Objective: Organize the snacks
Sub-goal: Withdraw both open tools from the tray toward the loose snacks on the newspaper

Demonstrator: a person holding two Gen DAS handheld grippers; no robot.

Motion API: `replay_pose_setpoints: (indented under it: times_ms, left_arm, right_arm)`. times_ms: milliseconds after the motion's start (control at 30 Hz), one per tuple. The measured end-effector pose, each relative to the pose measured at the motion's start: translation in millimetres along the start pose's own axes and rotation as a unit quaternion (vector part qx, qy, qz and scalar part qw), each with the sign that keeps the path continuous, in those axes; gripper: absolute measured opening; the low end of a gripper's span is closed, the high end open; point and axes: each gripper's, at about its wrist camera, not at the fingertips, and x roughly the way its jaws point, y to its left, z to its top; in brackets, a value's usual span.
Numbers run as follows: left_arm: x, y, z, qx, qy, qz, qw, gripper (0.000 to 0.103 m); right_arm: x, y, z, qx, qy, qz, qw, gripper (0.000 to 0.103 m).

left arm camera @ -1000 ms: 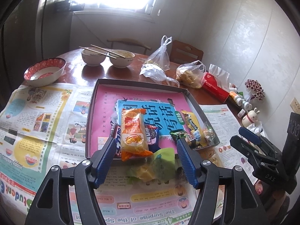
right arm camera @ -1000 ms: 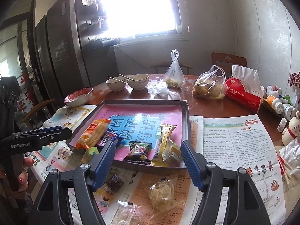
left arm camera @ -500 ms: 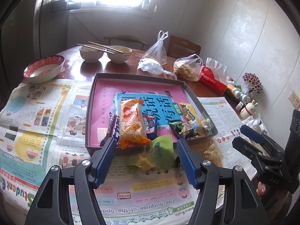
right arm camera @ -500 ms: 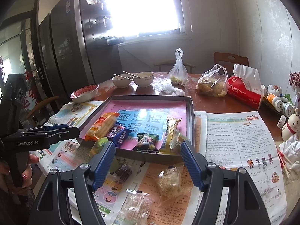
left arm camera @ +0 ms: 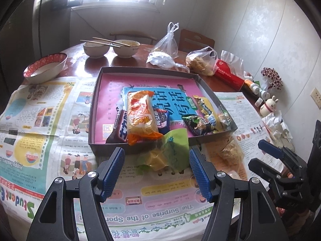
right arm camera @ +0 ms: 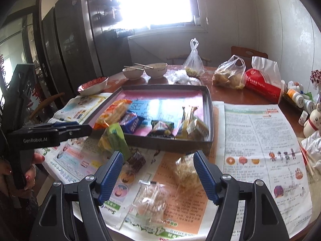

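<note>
1. Newspaper-covered table (right arm camera: 258, 140), bright window behind.
2. Right gripper (right arm camera: 158, 168) spread and empty, lining up on the clear pastry packet (right arm camera: 185, 170) just outside the tray's near edge.
3. Left gripper (left arm camera: 156, 165) spread over the green packet (left arm camera: 170, 150), ready.
4. Tray (left arm camera: 95, 108) holds snacks along its near edge.

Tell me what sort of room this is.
Most likely a home kitchen or dining area: a wooden dining table holds used bowls with chopsticks, and a tall dark fridge stands by the window.

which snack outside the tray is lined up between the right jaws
The clear bag of pale crumbly snack on the newspaper. The green packet and dark sweet lie further left, nearer the tray.
</note>
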Motion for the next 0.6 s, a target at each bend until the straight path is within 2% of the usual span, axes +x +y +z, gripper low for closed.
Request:
replay_pose_setpoints:
  times_ms: [600]
  left_arm:
    - [21,-4,-9,0.012,0.029,0.008,0.9995,0.069]
  right_arm:
    - [11,8,-30,-0.012,0.040,0.006,0.999,0.073]
